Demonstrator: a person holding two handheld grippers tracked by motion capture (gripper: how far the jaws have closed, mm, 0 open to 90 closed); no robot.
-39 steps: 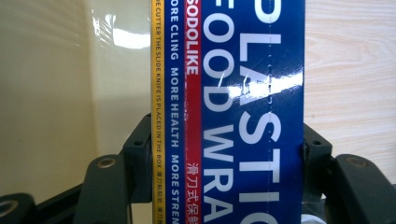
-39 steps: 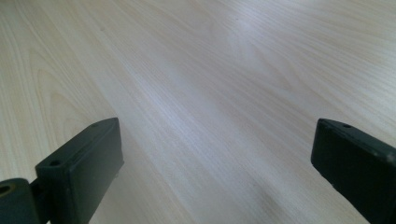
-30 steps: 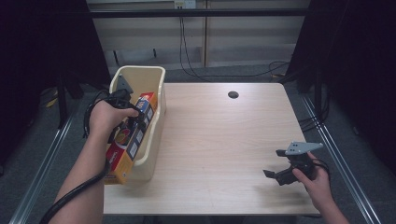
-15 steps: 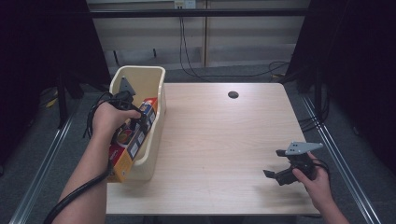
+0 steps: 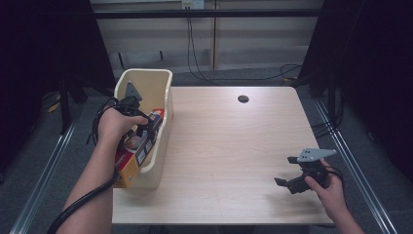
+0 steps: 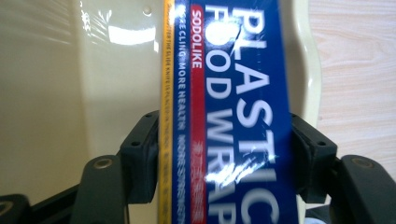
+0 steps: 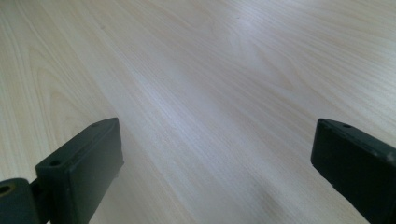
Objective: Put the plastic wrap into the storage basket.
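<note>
A long blue, red and yellow box of plastic wrap [image 5: 130,163] stands tilted inside the cream plastic bin [image 5: 165,97] at the table's left edge. My left gripper [image 5: 146,130] reaches into the bin over the box. In the left gripper view the box [image 6: 233,93] runs up between the two black pads [image 6: 140,158], which touch it on both sides; the jaws have just been opening a little, with the box still between them. My right gripper [image 5: 285,184] rests low over the table's front right, its jaws [image 7: 215,158] wide open above bare wood.
The light wooden table [image 5: 234,141] has a small dark round hole [image 5: 243,99] near its far edge. Black cables trail on the floor behind the table and from the left gripper. Metal rails run along both sides of the table.
</note>
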